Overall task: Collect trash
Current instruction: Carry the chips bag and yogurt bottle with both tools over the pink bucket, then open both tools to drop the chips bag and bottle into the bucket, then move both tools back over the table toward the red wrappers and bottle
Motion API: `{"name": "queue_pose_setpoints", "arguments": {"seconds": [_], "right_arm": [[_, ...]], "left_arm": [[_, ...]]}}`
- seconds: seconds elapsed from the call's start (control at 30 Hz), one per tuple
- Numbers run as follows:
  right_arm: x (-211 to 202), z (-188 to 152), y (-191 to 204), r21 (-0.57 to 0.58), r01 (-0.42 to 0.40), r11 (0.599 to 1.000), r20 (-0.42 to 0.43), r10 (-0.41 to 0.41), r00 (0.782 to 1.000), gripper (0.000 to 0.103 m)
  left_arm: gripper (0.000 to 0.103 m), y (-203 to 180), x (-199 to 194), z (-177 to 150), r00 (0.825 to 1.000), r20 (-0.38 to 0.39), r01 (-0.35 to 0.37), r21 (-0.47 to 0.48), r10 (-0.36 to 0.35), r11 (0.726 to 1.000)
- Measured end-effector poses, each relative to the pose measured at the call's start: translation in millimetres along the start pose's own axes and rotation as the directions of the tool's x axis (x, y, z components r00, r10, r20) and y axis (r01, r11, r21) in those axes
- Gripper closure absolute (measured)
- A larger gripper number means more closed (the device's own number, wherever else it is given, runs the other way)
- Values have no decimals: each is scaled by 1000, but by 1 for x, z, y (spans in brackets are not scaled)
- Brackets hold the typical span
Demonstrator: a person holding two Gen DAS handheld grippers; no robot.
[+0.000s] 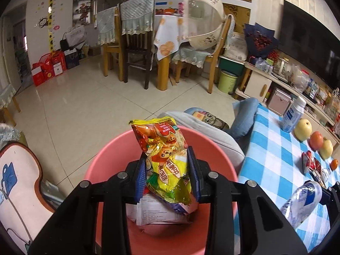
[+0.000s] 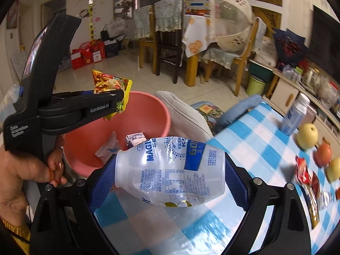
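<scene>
Left wrist view: left hand-held gripper (image 1: 167,172) clamps yellow snack wrapper (image 1: 164,159) upright, directly over pink bin (image 1: 106,148). Right hand-held gripper (image 2: 170,176) grips crushed plastic bottle (image 2: 170,170) crosswise above tabletop (image 2: 255,138); bin lies ahead-left, so left is nearer

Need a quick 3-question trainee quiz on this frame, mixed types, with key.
1. True or false: the left tongs hold a yellow snack wrapper above the pink bin.
2. What do the right tongs grip? A) an apple B) a crushed plastic bottle C) a red wrapper
3. Fill in: the fruit sits on a blue and white checked ____.

Key
1. True; the wrapper is pinched between the pads, over the bin opening.
2. B; the crushed plastic bottle lies sideways between the blue pads. The red wrapper is on the table.
3. Tablecloth.
</scene>
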State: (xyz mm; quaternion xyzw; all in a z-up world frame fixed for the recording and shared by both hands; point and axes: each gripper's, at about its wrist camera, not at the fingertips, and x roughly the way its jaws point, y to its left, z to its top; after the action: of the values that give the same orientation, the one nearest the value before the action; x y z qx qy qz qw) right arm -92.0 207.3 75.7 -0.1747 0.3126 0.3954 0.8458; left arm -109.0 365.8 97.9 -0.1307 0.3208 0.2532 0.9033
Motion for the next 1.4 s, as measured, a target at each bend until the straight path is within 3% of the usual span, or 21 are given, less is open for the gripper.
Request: {"name": "queue_pose_setpoints", "arguments": {"seconds": [0.33,0.57,0.6,0.63,0.67,0.73,0.87,1.4], "right_arm": [[40,18,35,-106,-8,994,-17,7,1000,11],[69,9,49,-155,-36,987,-61,27,998,11],[71,8,50,-158,-39,987,-63,29,998,11],[72,6,51,-160,-38,986,-64,28,998,9],[73,5,51,-161,-37,986,-62,27,998,9],[73,2,49,-154,-37,987,-63,27,998,8],[69,-3,44,-130,-24,991,-56,17,998,8],[16,-40,-5,30,127,991,-13,-127,992,8]], "left_arm": [[67,32,7,1,1000,-14,-14,-75,13,997],[66,37,14,1,999,-28,-26,-98,23,995],[64,37,15,1,999,-32,-32,-98,29,995],[56,37,16,1,999,-35,-41,-96,38,995],[42,36,16,1,998,-35,-50,-94,47,994],[28,33,15,1,998,-30,-59,-86,57,995],[20,31,15,0,998,-29,-58,-84,56,995],[15,-1,17,-4,998,-52,-29,-10,28,1000]]}}
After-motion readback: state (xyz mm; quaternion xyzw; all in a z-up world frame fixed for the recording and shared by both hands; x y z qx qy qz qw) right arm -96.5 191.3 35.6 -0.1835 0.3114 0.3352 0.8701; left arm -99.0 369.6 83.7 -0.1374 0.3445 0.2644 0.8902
